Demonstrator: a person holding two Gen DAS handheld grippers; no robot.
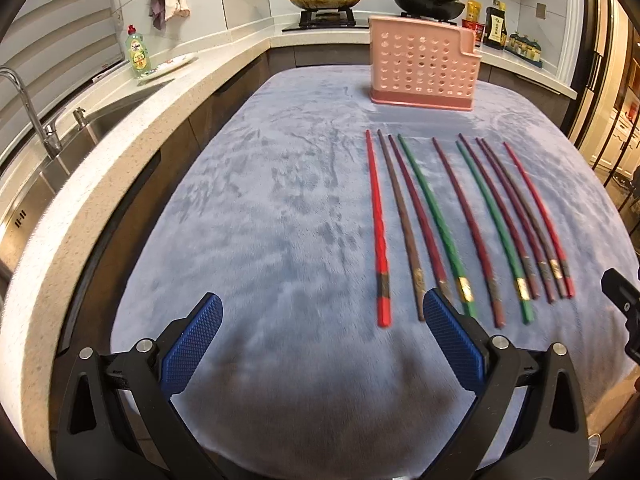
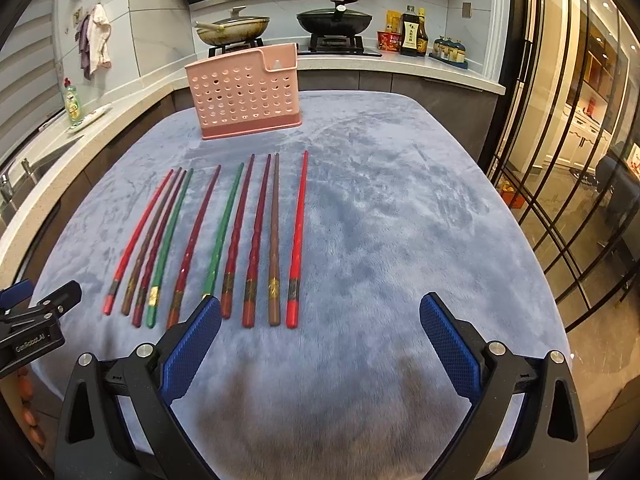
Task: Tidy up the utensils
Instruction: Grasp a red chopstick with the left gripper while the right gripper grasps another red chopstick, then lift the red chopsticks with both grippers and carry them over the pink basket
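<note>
The pink perforated holder (image 1: 425, 65) stands upright at the far end of the bench (image 1: 260, 200), which is covered w/ a blue-grey plush cloth. Through the holes nothing can be made out inside; the top opening is not visible from either view.

Ten chopsticks (image 1: 460, 224) lie in a row on the cloth, side by side, tips toward the holder, thick ends toward the tools. Colours: red, brown, dark red/maroon, green; near the thick ends are gold or dark bands.

The left tool (image 1: 322, 308) hovers above the cloth, its blue pads spread wide, nothing between them. The row is to its front-right; the right pad overlaps in view the end of a maroon stick, contact cannot be told. The right tool (image 2: 320, 308) is also spread wide and empty; the row lies to its front-left, the left pad (image 2: 192, 344) covers the end of a green chopstick (image 2: 224, 232).

In the right wrist view, the body of the left tool at the left edge carries white writing, approx. "GenRobot.AI". Labels on the sauce bottles (image 2: 412, 36) and on the green soap bottle (image 1: 138, 54) are too small to read.
</note>
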